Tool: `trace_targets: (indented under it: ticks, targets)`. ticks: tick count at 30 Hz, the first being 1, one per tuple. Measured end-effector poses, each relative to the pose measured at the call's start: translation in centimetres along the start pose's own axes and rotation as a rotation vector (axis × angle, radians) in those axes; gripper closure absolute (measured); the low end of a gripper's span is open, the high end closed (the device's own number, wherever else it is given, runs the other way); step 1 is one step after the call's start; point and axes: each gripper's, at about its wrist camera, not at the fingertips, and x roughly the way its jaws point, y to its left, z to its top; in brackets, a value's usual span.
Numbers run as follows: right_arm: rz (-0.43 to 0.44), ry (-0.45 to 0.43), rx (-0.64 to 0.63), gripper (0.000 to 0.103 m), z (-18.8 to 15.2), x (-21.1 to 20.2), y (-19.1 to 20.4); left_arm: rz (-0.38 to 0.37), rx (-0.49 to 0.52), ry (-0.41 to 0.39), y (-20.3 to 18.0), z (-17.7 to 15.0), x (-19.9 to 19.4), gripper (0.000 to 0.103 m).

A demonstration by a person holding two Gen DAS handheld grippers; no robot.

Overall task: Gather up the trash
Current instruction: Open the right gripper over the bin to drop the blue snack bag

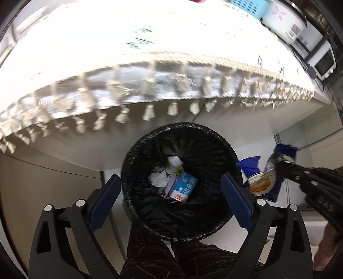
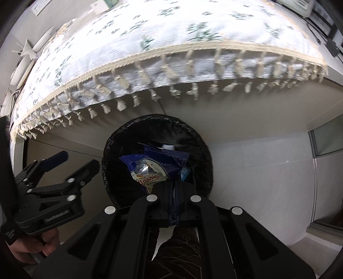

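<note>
A black-lined trash bin [image 1: 128, 163] stands on the floor under the table edge. Inside it lie a blue and white carton [image 1: 184, 186] and crumpled white paper [image 1: 158, 179]. My left gripper [image 1: 171, 180] hangs open above the bin mouth, blue pads wide apart with nothing between them. To its right, my right gripper [image 1: 280, 161] is shut on a torn dark blue snack wrapper [image 1: 261, 182]. In the right wrist view, that wrapper [image 2: 154, 169] hangs from the right gripper [image 2: 173, 188] over the bin [image 2: 205, 154], and the left gripper [image 2: 80, 161] sits open at the left.
A table with a white floral, tasselled cloth [image 1: 150, 43] overhangs the bin. A rice cooker [image 1: 283, 19], a blue basket [image 1: 250, 6] and a small oven [image 1: 323, 62] stand at the far right. A person's dark patterned trouser leg [image 1: 150, 253] is just below the bin.
</note>
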Motion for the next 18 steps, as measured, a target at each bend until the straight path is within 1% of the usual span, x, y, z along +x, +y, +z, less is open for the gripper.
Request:
trace_targets:
  ticks: [1, 8, 18]
  targets:
    - [0.001, 0.003, -0.008, 0.102, 0.0, 0.3, 0.4, 0.007, -0.010, -0.007, 0.4, -0.1, -0.3, 0.006]
    - [0.007, 0.029, -0.036, 0.102, 0.5, 2.4, 2.2, 0.025, -0.058, -0.023, 2.4, -0.3, -1.9, 0.006]
    - [0.009, 0.051, -0.073, 0.102, 1.2, 4.2, 4.6, 0.039, -0.074, -0.019, 4.5, -0.3, -2.3, 0.006]
